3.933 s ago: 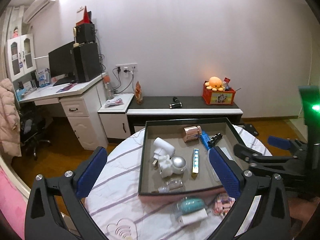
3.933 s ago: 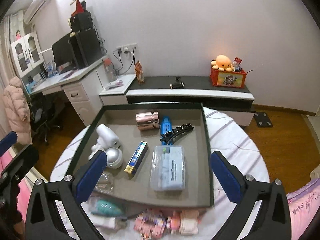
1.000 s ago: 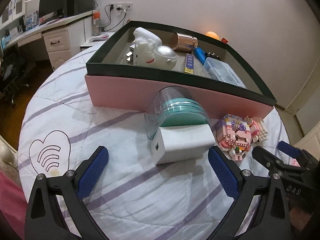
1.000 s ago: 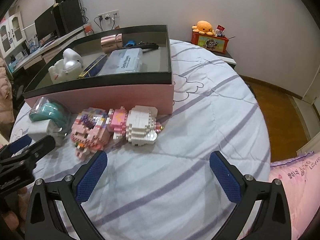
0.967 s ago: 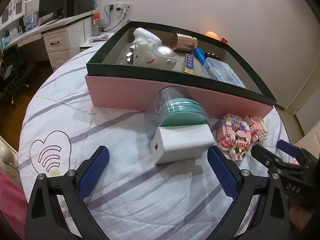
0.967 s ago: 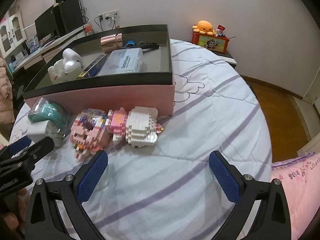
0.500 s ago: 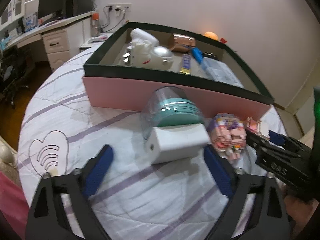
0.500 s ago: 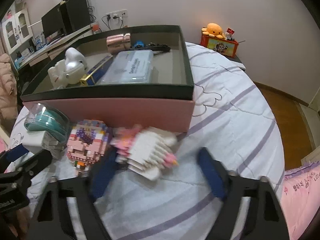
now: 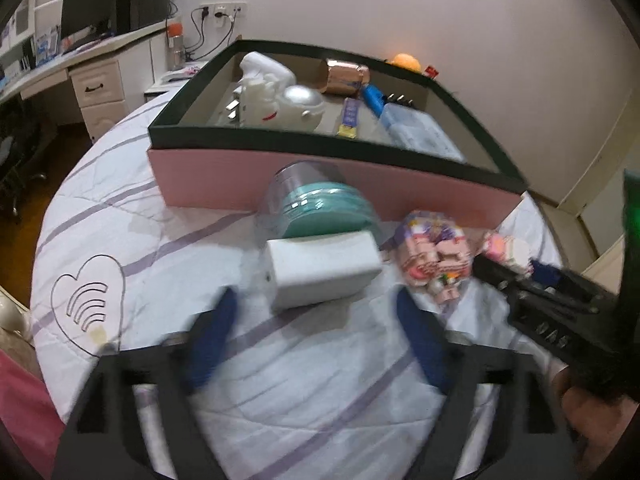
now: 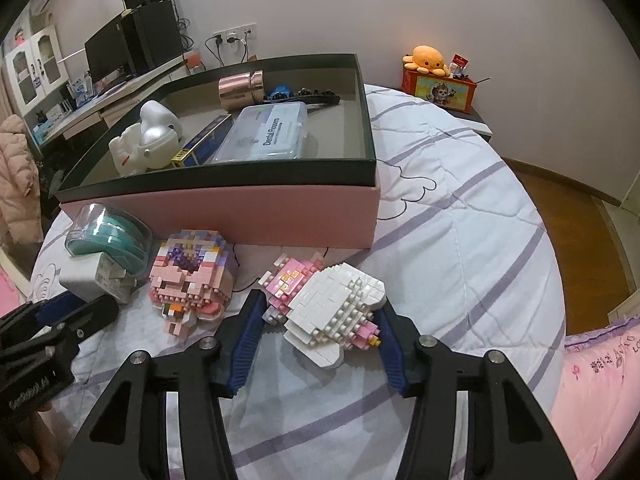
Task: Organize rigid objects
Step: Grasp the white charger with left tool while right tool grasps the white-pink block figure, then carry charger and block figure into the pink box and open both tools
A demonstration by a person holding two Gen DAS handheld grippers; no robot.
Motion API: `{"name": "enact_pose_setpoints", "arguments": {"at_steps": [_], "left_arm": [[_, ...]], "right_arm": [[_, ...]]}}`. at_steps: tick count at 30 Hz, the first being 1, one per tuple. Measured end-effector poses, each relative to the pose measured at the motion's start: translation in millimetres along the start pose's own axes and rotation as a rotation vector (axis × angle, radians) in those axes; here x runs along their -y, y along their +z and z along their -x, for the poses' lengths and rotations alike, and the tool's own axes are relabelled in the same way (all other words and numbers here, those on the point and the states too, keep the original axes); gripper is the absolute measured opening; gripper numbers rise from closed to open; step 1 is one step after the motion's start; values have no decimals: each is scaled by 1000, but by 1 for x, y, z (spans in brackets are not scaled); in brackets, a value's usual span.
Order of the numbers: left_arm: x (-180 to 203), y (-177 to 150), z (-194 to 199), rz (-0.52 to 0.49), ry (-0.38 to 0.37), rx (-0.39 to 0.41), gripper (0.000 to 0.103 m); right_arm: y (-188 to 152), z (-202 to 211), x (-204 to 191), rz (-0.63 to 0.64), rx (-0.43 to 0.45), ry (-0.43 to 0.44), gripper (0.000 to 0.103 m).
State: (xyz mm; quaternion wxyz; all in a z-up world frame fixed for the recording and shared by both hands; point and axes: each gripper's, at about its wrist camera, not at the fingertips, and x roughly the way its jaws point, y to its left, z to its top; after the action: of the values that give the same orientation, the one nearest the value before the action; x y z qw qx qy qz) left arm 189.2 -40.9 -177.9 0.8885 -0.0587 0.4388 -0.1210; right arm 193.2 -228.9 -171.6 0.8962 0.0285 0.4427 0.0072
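Observation:
A pink box with a dark rim [image 10: 224, 208] [image 9: 320, 184] stands on the round table and holds several items. In front of it lie a white charger block [image 9: 322, 270] against a clear case with a teal disc [image 9: 320, 208], a pink brick figure [image 10: 190, 276] [image 9: 432, 252], and a white-and-pink brick figure [image 10: 334, 306]. My right gripper [image 10: 318, 332] is closed around the white-and-pink brick figure, pads at both its sides. My left gripper [image 9: 316, 340] is open, its fingers just short of the charger block, blurred.
The table is covered by a white quilt with purple stripes [image 10: 460, 220]. A pink bed edge [image 10: 600, 380] is at the right. A desk with a monitor [image 10: 108, 52] and a low cabinet with an orange plush [image 10: 430, 60] stand behind.
My right gripper moved forward and closed its jaws around the white-and-pink brick figure, which tilted. My left gripper's jaws narrowed and moved toward the charger block.

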Motion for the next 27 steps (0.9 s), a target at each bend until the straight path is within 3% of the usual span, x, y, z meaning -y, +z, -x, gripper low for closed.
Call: {"name": "enact_pose_setpoints", "arguments": {"at_steps": [1,4,6,9,10,15,27], "left_arm": [[1,0,2,8,-3,12,98],[-1,2,3,26,19,37,97],[-10,4,-6,63,27,26,81],[-13,4,-8,48,14,26,69],[-12,3,-7,35,2,25,56],[-20,-1,1,52,-18,27,55],[-45,4,42,54,23,82,55]], "right_arm": [[0,0,0,2,-1,-1,54],[-1,1,0,4,-3,-1,54],[-1,1,0,0,-3,0,54],[-1,1,0,0,-1,1,54],[-1,1,0,1,0,4,54],[-2,5,-3,3,7,18,53],[0,42,-17,16,57,66,53]]}}
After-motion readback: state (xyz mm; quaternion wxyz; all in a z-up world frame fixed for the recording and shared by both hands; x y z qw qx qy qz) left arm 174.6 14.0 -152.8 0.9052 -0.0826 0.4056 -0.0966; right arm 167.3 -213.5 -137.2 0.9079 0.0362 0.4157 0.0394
